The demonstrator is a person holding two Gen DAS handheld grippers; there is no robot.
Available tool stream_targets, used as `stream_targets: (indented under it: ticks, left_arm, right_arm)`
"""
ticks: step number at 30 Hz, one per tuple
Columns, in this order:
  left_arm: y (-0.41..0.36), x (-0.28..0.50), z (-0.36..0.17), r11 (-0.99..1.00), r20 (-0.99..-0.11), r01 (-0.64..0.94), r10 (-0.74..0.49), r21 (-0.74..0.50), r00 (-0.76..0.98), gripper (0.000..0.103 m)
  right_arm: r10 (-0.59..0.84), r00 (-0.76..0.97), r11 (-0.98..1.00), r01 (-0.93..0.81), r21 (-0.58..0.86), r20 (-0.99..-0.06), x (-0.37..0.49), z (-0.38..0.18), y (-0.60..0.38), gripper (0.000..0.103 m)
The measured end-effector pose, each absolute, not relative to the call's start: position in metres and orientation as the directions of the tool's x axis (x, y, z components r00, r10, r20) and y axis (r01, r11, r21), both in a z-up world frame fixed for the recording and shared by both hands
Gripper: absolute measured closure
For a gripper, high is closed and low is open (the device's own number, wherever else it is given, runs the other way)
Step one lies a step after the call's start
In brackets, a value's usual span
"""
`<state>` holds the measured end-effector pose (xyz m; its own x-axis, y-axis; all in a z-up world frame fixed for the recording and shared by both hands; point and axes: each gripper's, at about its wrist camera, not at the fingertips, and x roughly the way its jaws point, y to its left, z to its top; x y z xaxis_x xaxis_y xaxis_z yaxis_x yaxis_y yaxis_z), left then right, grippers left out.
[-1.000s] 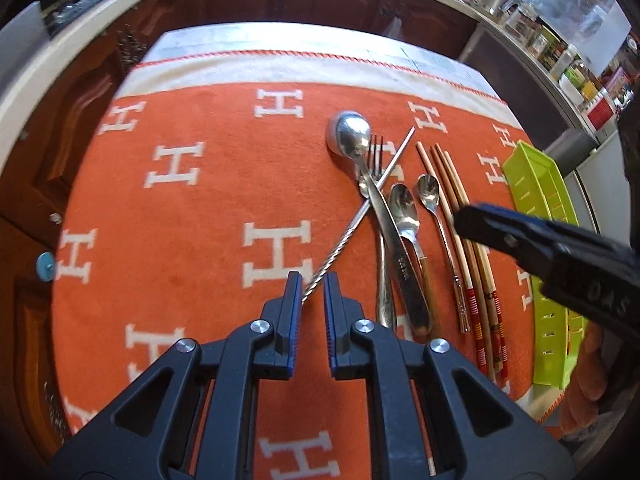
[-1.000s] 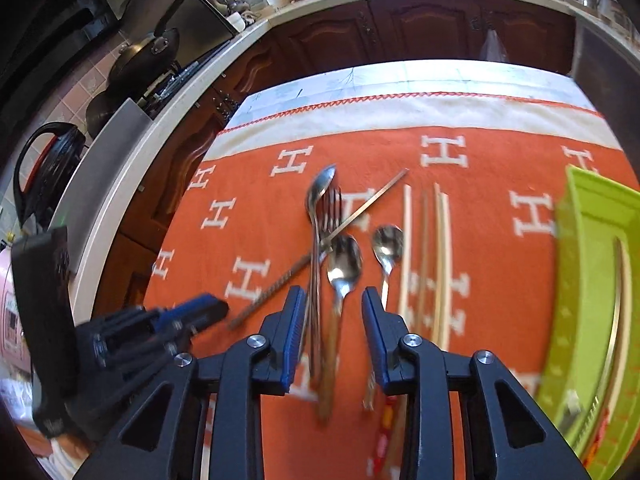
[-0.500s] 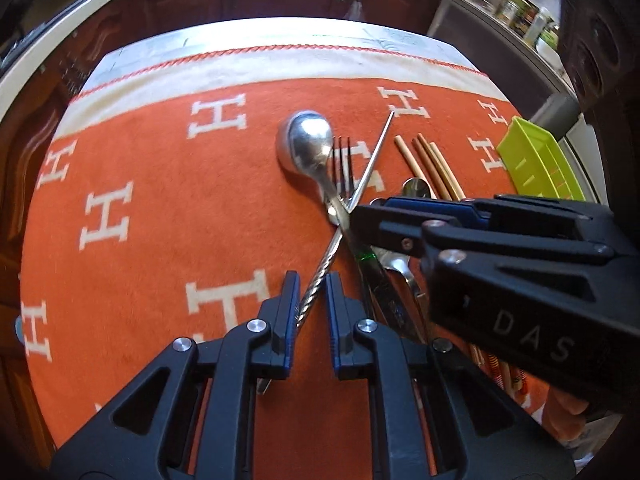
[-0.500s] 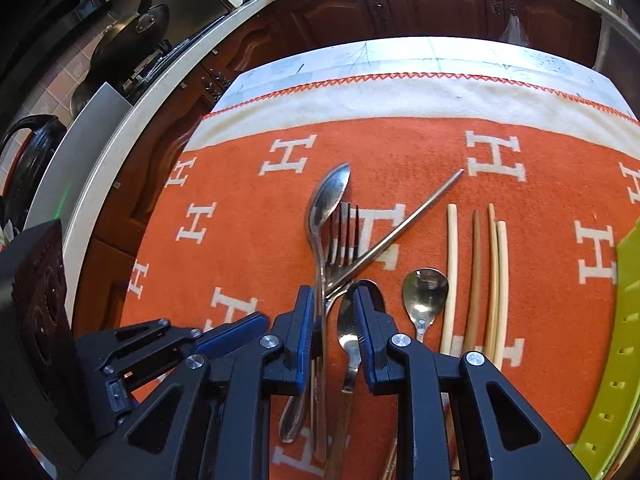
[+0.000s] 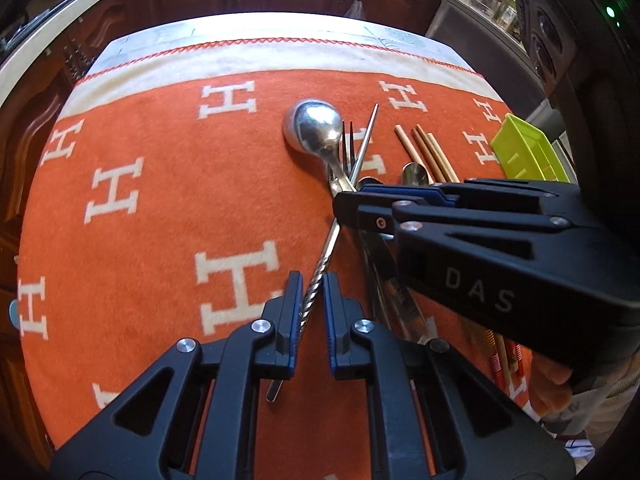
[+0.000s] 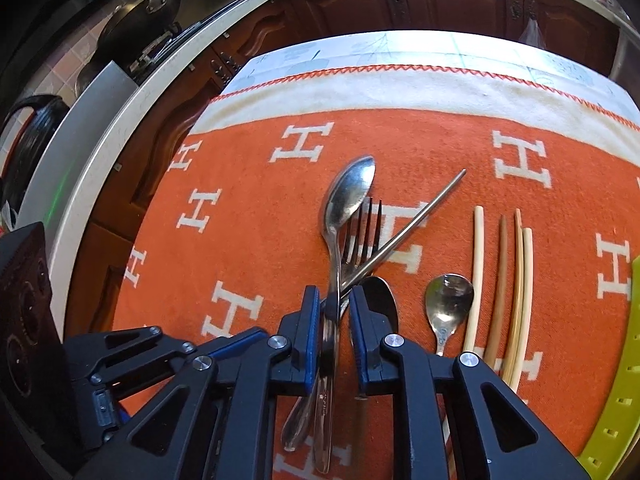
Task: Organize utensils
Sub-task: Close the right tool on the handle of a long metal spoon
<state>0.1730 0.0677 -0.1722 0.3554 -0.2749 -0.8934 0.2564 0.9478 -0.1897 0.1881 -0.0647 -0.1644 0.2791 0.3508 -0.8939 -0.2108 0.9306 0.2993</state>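
A pile of utensils lies on the orange cloth [image 5: 160,208]. My left gripper [image 5: 312,312] straddles the twisted end of a metal chopstick [image 5: 320,272], jaws a little apart, not clamped. My right gripper [image 6: 334,332] straddles the handle of the large spoon [image 6: 350,192], jaws narrowly open around it. The spoon lies over a fork [image 6: 366,232] and the metal chopstick [image 6: 424,212]. Two small spoons [image 6: 448,296] and several wooden chopsticks [image 6: 500,280] lie to the right. The right gripper shows in the left wrist view [image 5: 352,204].
A lime green tray [image 5: 524,148] sits at the cloth's right edge, also in the right wrist view [image 6: 616,380]. A white strip with red stitching [image 6: 400,84] borders the cloth's far side. Dark cabinets and a counter with pans stand behind.
Both grippers have come down and forward onto the pile. The right jaws narrowed around the large spoon's handle. The left jaws now sit around the metal chopstick's twisted end.
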Motion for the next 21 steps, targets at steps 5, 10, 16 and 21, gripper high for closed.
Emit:
stream_targets:
  ticks: [5,10,16,21]
  left_arm:
    - [0.079,0.172,-0.174,0.951,-0.892,0.209,-0.289,-0.227,0.347,0.095]
    - [0.08,0.17,-0.174,0.953,-0.893,0.204,-0.285,-0.224,0.348,0.095]
    - [0.083,0.172,-0.175,0.95,-0.891,0.192,-0.301,-0.247,0.34,0.095]
    - [0.085,0.174,-0.175,0.948,-0.891,0.188,-0.306,-0.255,0.335,0.095]
  right_arm:
    - [0.327,0.284,0.932,-0.252,0.259,-0.901,0.184,-0.162,-0.055,0.095]
    - [0.29,0.316,0.934,-0.3,0.195,-0.903,0.173,-0.158,-0.044,0.099]
    - [0.33,0.293,0.924,-0.295,0.243,-0.898,0.174,-0.159,-0.044,0.099]
    - [0.323,0.285,0.924,-0.301,0.236,-0.902,0.173,-0.16,-0.042,0.099]
